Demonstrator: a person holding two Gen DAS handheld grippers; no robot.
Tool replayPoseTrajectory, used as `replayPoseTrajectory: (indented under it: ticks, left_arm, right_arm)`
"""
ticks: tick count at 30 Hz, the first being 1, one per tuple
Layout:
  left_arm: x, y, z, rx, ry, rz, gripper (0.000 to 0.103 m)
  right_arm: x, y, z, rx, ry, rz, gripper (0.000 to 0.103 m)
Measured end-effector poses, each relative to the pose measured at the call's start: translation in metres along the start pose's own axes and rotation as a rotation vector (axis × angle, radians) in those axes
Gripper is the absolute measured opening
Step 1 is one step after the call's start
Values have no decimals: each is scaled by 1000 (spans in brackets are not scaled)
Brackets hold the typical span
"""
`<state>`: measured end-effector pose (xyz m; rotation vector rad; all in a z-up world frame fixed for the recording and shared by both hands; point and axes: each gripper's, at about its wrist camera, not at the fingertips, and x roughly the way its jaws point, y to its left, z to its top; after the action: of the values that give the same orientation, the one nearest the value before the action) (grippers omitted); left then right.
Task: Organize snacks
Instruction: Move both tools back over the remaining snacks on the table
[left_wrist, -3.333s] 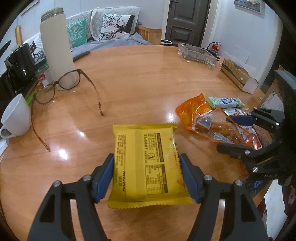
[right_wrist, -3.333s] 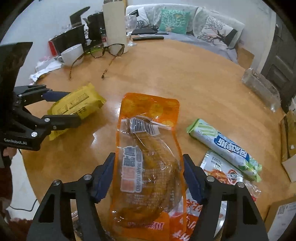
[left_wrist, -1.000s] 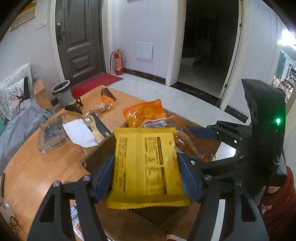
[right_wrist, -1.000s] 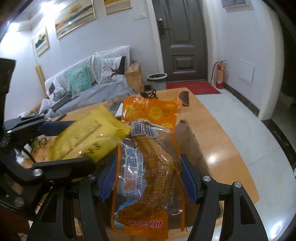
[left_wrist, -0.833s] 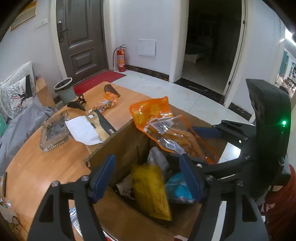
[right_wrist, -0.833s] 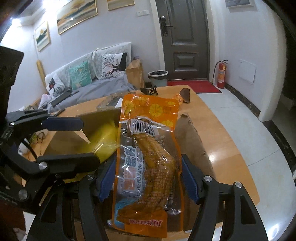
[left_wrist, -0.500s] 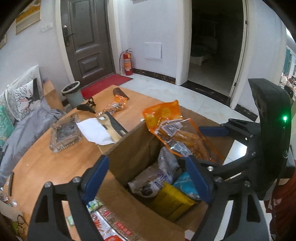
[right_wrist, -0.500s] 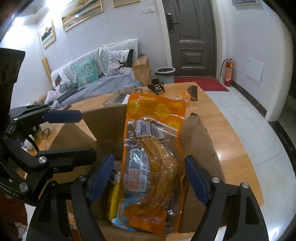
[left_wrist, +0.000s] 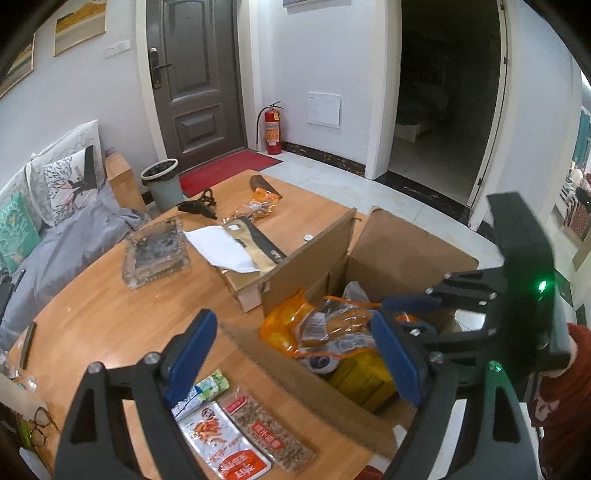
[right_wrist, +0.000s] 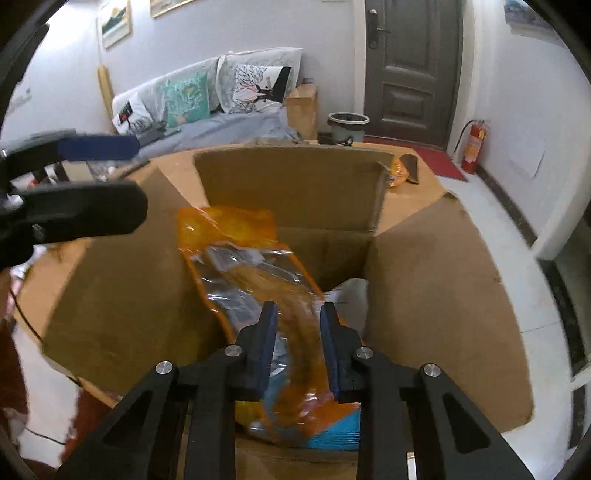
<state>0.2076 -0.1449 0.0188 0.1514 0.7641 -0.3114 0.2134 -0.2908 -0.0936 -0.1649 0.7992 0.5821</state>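
Observation:
An open cardboard box (left_wrist: 402, 254) stands at the table's edge; it also shows in the right wrist view (right_wrist: 436, 280). The orange snack bag (left_wrist: 317, 325) lies in it on the yellow packet (left_wrist: 364, 374) and other snacks. My left gripper (left_wrist: 295, 354) is open and empty above the box's near flap. My right gripper (right_wrist: 298, 332) hangs over the box with its jaws narrowed, empty; the orange bag (right_wrist: 251, 269) lies below them. In the left wrist view the right gripper (left_wrist: 410, 317) reaches in from the right.
Three snack packets (left_wrist: 236, 428) lie on the wooden table (left_wrist: 96, 317) left of the box. Behind it are a small open carton with white paper (left_wrist: 236, 258), a glass tray (left_wrist: 155, 251) and an orange wrapper (left_wrist: 258, 206). Glasses (left_wrist: 40, 417) lie far left.
My left gripper let the yellow packet fall into the box and pulled back. My right gripper opened, dropped the orange bag into the box, and its jaws have narrowed again.

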Motion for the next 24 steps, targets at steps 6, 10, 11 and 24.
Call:
replayPoseTrajectory:
  ticks: [6, 10, 11, 24]
  left_arm:
    - [-29, 18, -6, -27, -48, 21, 88]
    - [-66, 34, -19, -30, -86, 76, 90]
    - [-78, 39, -24, -29, -95, 97, 90]
    - [-153, 99, -143, -65, -87, 213, 90]
  right_arm:
    - [-24, 8, 5, -17, -34, -27, 36]
    - [-47, 27, 8, -34, -72, 6, 53]
    - [-56, 38, 9, -47, -92, 28, 53]
    - [-91, 177, -20, -226, -164, 281, 60]
